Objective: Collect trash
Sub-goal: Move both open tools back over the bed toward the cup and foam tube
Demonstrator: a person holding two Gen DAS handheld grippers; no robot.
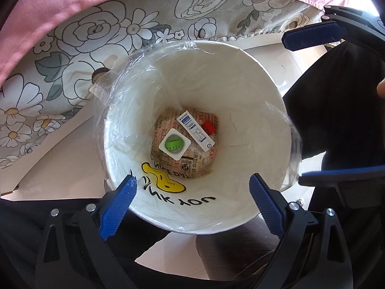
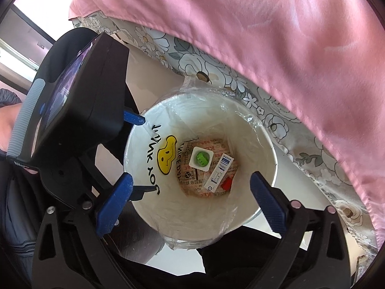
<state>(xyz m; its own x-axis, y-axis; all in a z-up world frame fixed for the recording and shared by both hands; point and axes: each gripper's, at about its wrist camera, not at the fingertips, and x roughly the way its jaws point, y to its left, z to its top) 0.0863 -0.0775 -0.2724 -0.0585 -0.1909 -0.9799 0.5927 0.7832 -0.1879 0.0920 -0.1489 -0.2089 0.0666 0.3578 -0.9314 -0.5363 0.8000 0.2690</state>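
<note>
A white trash bin (image 1: 252, 91) with a clear liner and a yellow smiley print stands on the floor by the bed; it also shows in the right wrist view (image 2: 255, 130). At its bottom lie a printed paper wrapper (image 1: 202, 166), a white packet with a green ring (image 1: 174, 144), a white and blue box (image 1: 195, 130) and a red piece (image 1: 208, 127). My left gripper (image 1: 192, 187) is open and empty above the bin's near rim. My right gripper (image 2: 191, 185) is open and empty above the bin; it also shows in the left wrist view (image 1: 320, 106).
A floral bed sheet (image 1: 72, 48) and a pink cover (image 2: 288, 48) hang just beyond the bin. The pale floor (image 1: 60, 163) lies to the left. The person's dark clothing (image 1: 336, 108) is on the right. The left gripper's body (image 2: 79, 110) is at the left in the right wrist view.
</note>
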